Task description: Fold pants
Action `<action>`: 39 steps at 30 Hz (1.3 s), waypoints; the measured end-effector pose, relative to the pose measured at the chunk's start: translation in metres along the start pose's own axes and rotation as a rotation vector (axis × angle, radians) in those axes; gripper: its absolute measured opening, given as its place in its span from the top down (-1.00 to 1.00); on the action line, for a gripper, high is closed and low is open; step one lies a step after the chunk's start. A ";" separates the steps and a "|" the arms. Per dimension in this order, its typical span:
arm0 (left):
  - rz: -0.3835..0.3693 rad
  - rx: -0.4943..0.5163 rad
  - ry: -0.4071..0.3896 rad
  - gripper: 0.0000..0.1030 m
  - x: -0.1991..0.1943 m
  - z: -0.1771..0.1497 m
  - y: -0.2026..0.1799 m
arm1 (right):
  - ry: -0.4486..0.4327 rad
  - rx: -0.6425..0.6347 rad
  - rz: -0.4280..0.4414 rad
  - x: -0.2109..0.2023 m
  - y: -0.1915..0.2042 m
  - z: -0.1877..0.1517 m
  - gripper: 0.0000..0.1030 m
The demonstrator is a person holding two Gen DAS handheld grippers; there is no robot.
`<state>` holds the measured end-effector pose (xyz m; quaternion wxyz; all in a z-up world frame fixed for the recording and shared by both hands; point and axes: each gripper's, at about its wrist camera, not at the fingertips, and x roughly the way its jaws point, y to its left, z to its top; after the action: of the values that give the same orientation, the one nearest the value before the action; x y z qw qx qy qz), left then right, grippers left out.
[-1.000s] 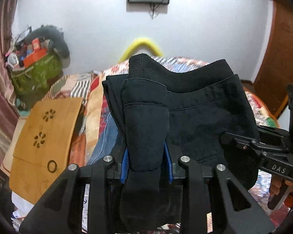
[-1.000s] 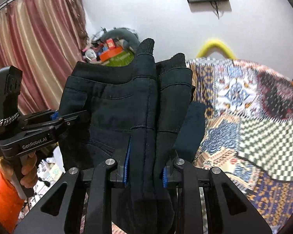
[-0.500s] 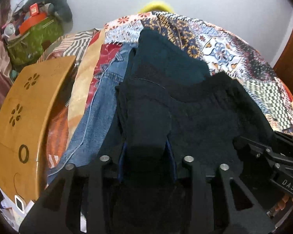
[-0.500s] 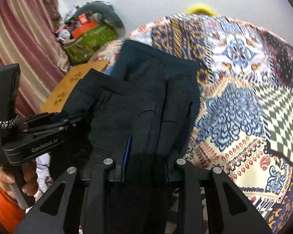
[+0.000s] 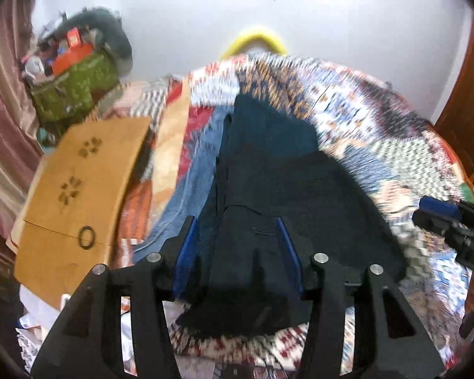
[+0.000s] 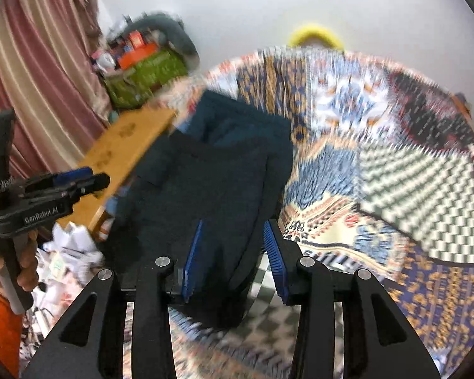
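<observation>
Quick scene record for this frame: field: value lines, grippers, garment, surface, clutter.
left gripper: open, fingers spread, dark cloth lying between them
right gripper: open, fingers apart over the cloth edge
black pants: folded, lying on the bed, no longer pinched
blue jeans: flat under and to the left of the black pants
patchwork quilt: covers the bed
wooden board: left of the bed
green bag: by the wall, far left
image quality: motion blur in both views

The pants (image 5: 268, 189) were dark matt cloth, soft and creased. The bedspread (image 6: 395, 173) was patterned woven cloth. The board (image 5: 79, 183) looked like smooth matt wood. The left gripper (image 5: 237, 246) showed matt black plastic, blue ribbed pads (image 5: 186, 252), shiny metal screws.
</observation>
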<state>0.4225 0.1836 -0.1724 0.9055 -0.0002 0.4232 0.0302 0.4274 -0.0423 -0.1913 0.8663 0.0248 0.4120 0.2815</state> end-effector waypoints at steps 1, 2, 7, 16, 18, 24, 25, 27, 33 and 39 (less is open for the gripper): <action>0.000 0.004 -0.024 0.03 -0.018 -0.001 -0.002 | -0.045 -0.005 0.011 -0.025 0.005 0.000 0.28; -0.002 0.009 -0.051 0.03 -0.037 -0.002 -0.005 | -0.071 -0.008 0.017 -0.038 0.007 0.000 0.28; -0.022 0.014 -0.214 0.03 -0.143 -0.015 -0.021 | -0.245 -0.045 0.058 -0.134 0.034 -0.007 0.28; -0.033 0.036 -0.495 0.01 -0.305 -0.076 -0.060 | -0.512 -0.183 0.080 -0.278 0.103 -0.062 0.28; -0.024 0.030 -0.540 0.01 -0.327 -0.092 -0.066 | -0.552 -0.207 0.069 -0.296 0.115 -0.077 0.28; 0.005 0.023 -0.638 -0.28 -0.371 -0.140 -0.084 | -0.618 -0.246 0.022 -0.326 0.141 -0.116 0.19; 0.017 0.024 -0.650 -0.35 -0.375 -0.146 -0.087 | -0.624 -0.241 0.011 -0.328 0.143 -0.121 0.04; 0.017 0.023 -0.654 -0.46 -0.381 -0.155 -0.090 | -0.630 -0.227 -0.007 -0.326 0.142 -0.126 -0.20; 0.025 0.017 -0.673 -0.94 -0.388 -0.169 -0.094 | -0.643 -0.199 -0.056 -0.326 0.139 -0.131 -0.72; 0.006 0.009 -0.672 -0.99 -0.389 -0.175 -0.097 | -0.661 -0.173 -0.081 -0.332 0.136 -0.136 -0.98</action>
<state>0.0445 0.0614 0.0106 0.9943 0.0148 0.1012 0.0293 0.0982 -0.1219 -0.0112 0.9623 0.0248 0.0843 0.2572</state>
